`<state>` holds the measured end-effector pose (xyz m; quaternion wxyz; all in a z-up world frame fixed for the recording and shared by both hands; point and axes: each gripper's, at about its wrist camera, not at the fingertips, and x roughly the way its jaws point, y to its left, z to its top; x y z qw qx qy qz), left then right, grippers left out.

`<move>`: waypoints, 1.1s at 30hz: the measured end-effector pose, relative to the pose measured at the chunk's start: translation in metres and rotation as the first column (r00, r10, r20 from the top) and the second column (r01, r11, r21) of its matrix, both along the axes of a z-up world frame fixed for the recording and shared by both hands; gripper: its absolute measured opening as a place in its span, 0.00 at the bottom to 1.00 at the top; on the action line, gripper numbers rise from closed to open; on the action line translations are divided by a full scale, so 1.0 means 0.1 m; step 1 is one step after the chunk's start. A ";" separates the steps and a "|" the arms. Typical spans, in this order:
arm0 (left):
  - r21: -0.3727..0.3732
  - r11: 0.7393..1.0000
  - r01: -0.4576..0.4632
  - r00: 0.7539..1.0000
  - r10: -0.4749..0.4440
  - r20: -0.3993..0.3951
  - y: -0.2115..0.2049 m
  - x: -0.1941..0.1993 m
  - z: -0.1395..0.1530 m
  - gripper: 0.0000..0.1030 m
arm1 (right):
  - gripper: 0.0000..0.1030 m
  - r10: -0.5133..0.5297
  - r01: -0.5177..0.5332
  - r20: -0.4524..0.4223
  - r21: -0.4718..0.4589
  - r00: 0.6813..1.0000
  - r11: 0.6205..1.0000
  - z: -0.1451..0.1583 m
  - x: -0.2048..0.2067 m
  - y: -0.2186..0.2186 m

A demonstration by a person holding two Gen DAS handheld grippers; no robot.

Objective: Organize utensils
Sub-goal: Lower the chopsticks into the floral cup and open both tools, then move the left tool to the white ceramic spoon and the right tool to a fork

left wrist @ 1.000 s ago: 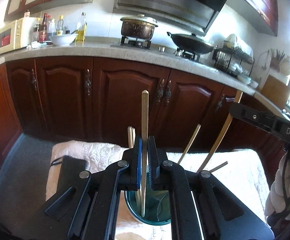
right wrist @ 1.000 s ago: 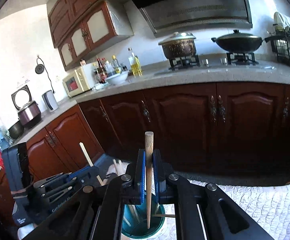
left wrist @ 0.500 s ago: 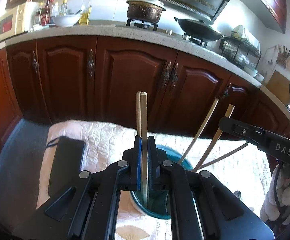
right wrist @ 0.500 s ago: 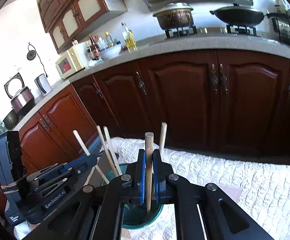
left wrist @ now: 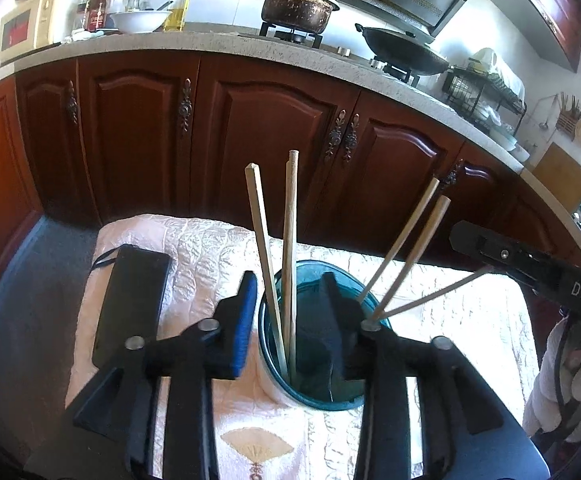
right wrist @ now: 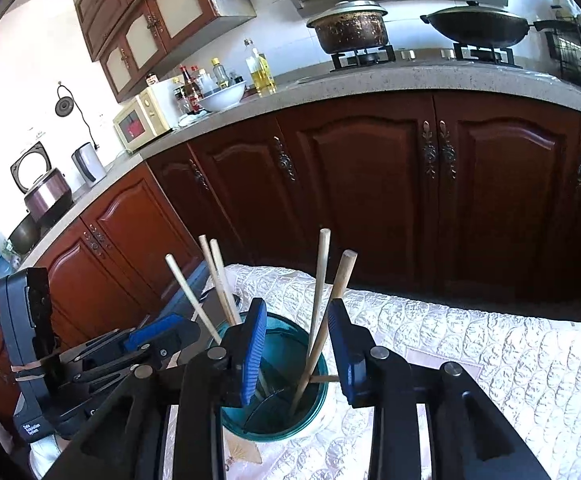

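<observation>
A teal utensil holder (left wrist: 326, 396) stands on the white quilted cloth (left wrist: 210, 248) and shows in the right wrist view too (right wrist: 314, 412). Several wooden chopsticks stand in it: two upright (left wrist: 288, 240) and others leaning right (left wrist: 406, 248). My left gripper (left wrist: 290, 320) is open, its fingers either side of the holder's rim, empty. My right gripper (right wrist: 296, 344) is open above the holder, with two chopsticks (right wrist: 320, 300) standing free between its fingers. The left gripper's body shows at the left of the right wrist view (right wrist: 130, 348).
A black flat case (left wrist: 130, 300) lies on the cloth left of the holder. Dark wooden cabinet doors (left wrist: 274, 144) stand close behind the table. The right gripper's arm (left wrist: 530, 268) reaches in from the right.
Both grippers have opened and let go of their chopsticks, which now stand in the holder. Both cameras have tilted down toward the holder.
</observation>
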<state>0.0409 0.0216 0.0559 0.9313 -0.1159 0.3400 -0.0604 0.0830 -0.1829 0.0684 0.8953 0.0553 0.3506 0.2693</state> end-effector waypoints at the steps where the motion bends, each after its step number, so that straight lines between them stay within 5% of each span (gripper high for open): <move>1: 0.004 1.000 0.000 1.000 0.000 0.002 -0.01 -0.03 0.01 0.33 | 0.29 0.002 -0.002 0.001 -0.003 1.000 1.000 0.00 -0.02 0.00; 18: 0.090 0.996 0.012 0.999 -0.015 0.032 -0.25 -0.39 0.06 0.48 | 0.33 -0.016 0.019 0.064 -0.053 0.998 0.998 -0.04 -0.65 -0.16; 33: 0.115 0.991 0.067 0.998 -0.065 -0.018 -0.62 -0.54 -0.19 0.50 | 0.36 -0.107 0.105 -0.010 -0.122 0.994 0.987 -0.40 -0.92 -0.82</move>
